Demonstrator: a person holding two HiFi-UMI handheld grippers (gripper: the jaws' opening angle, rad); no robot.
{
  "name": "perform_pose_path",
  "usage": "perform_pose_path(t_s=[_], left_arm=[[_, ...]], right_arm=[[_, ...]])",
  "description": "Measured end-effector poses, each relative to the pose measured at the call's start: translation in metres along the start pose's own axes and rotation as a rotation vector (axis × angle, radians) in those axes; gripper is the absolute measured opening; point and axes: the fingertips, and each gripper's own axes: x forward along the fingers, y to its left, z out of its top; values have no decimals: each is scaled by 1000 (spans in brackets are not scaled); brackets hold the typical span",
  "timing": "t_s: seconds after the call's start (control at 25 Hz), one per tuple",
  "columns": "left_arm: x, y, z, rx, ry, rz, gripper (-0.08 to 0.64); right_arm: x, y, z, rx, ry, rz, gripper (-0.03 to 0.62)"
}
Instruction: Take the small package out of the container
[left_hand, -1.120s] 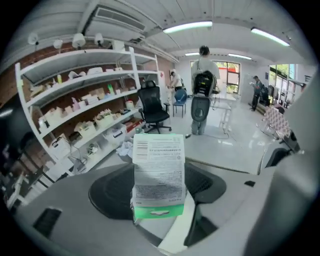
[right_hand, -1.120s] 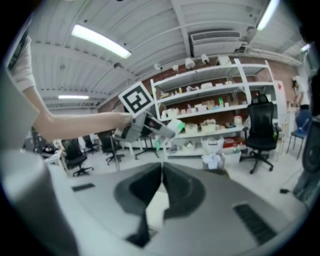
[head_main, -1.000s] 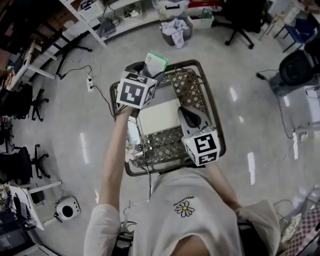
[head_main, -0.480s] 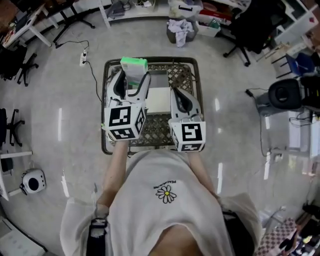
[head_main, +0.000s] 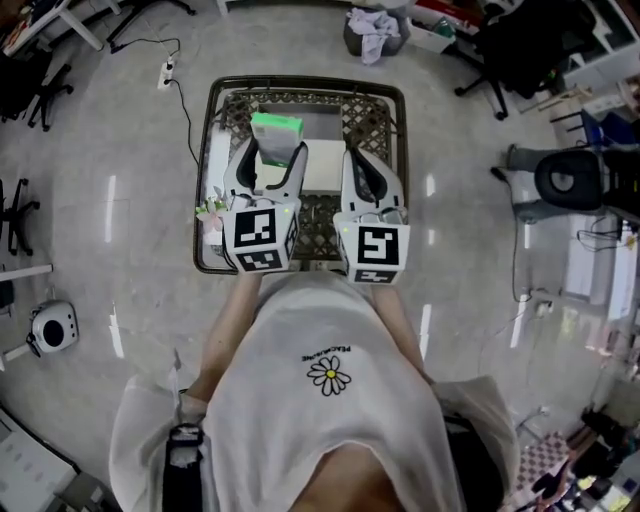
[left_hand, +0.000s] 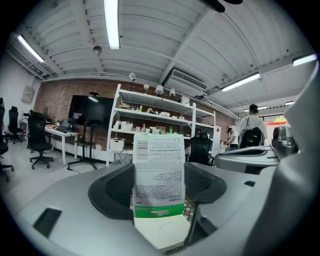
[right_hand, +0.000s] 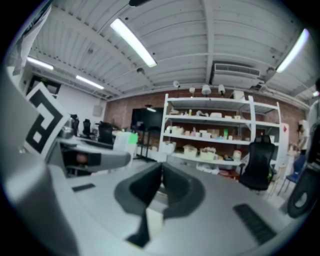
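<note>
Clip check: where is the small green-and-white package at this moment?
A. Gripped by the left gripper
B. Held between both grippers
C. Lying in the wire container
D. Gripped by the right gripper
A: the left gripper view shows the left gripper with its jaws closed on the small package, while the right gripper is shut with nothing between its jaws.

Between the matt dark plastic fingers (left_hand: 112, 192) stands the smooth, printed, paper-like small package (left_hand: 159, 175), below them the dark wire-lattice container (head_main: 372, 118) on a glossy floor (head_main: 130, 180).
</note>
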Motion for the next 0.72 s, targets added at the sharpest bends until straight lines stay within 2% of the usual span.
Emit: perform_pose_path(t_s=[0.72], left_arm=[[-8, -3, -10, 14, 31, 17, 325]], right_arm=[[-4, 4, -11, 26, 28, 8, 31]])
